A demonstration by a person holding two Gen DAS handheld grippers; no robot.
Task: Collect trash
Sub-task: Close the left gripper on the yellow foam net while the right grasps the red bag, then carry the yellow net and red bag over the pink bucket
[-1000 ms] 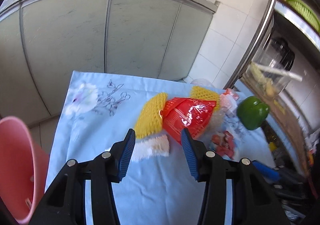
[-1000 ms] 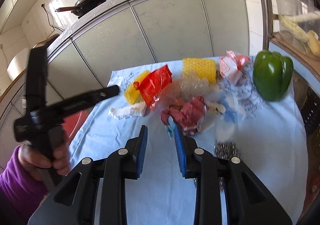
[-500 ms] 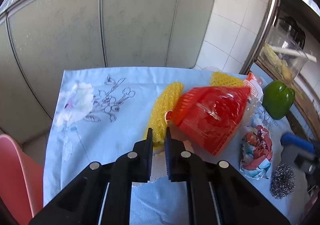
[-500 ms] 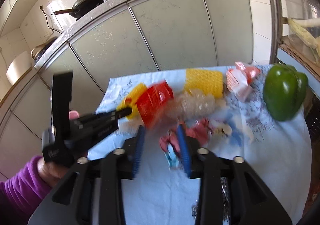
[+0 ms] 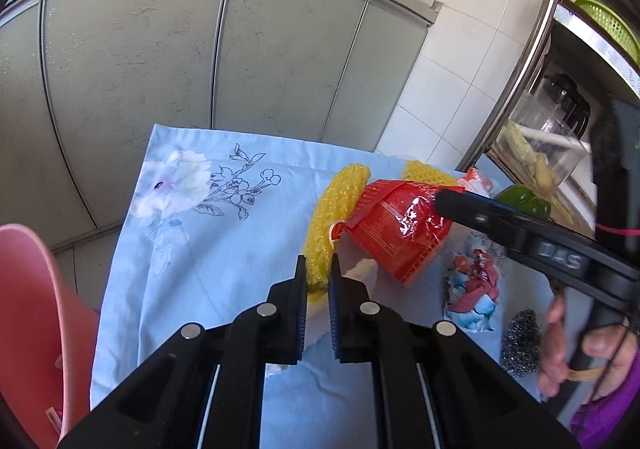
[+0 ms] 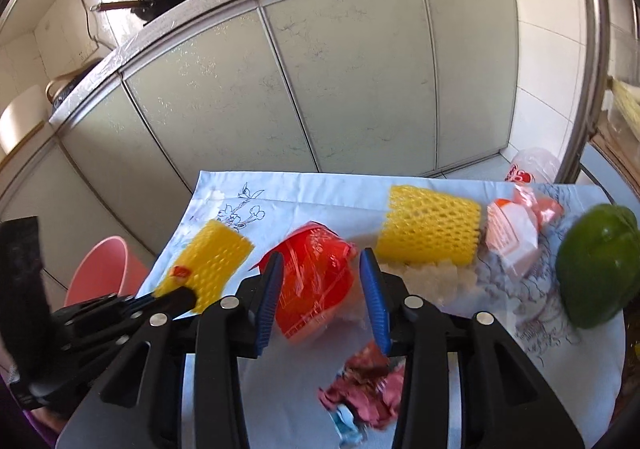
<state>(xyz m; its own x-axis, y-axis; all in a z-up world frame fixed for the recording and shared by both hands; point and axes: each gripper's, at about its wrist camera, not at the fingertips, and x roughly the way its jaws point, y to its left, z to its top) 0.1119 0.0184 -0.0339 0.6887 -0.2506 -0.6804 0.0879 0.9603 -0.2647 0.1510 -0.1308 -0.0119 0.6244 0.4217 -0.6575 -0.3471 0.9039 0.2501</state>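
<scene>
From our left wrist camera, the left gripper point(image 5: 318, 281) is pinched on the near end of a yellow foam net point(image 5: 334, 209) lying on the blue floral cloth point(image 5: 192, 249), beside a red plastic wrapper point(image 5: 400, 225); a crumpled wrapper point(image 5: 474, 289) and steel scourer point(image 5: 520, 341) lie to the right, a pink bin point(image 5: 28, 309) at left. From our right wrist camera, the right gripper point(image 6: 322, 297) is spread wide around the red plastic wrapper point(image 6: 316, 285), not yet gripping; a second yellow net point(image 6: 430, 229) and green pepper point(image 6: 596, 269) sit beyond.
</scene>
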